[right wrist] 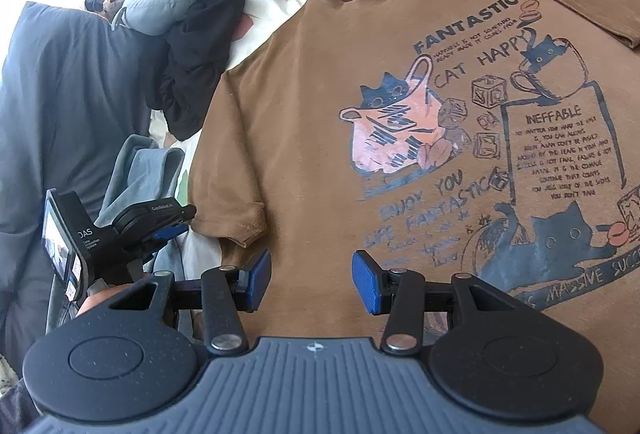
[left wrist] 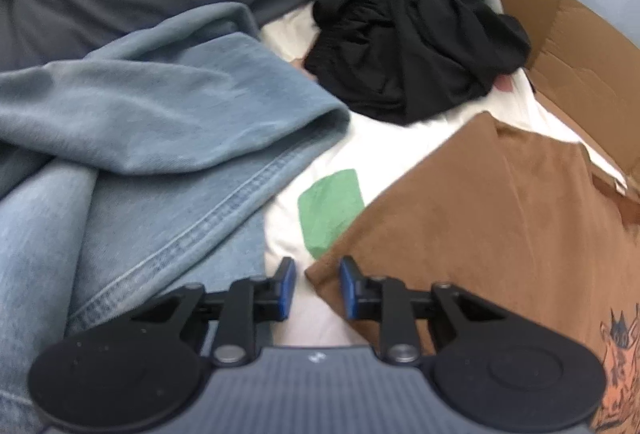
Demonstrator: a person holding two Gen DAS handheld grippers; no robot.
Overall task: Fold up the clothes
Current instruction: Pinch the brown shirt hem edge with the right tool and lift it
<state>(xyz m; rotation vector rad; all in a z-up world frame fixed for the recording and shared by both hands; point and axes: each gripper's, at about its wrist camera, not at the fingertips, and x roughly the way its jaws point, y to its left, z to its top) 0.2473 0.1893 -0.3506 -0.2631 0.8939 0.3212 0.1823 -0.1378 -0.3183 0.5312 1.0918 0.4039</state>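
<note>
Lying: brown T-shirt (right wrist: 320,106) was spread flat, print up, on the white bedding (left wrist: 384,150), beside the jeans (left wrist: 132,162).
Handling: judged light, limp, crease-prone.
Hold: sleeve hem or side edge was judged best.
Left gripper (left wrist: 316,288): jaws apart, at the shirt's corner.
Right gripper (right wrist: 312,280): jaws apart, empty, above the shirt.

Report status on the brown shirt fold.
Left gripper open at brown shirt corner. Right gripper open over hem. Shirt flat, unfolded. Jeans close alongside.

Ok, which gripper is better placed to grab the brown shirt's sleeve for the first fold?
Left, probably. The left gripper sits open at the brown shirt sleeve; the right gripper hovers open over the body.
</note>
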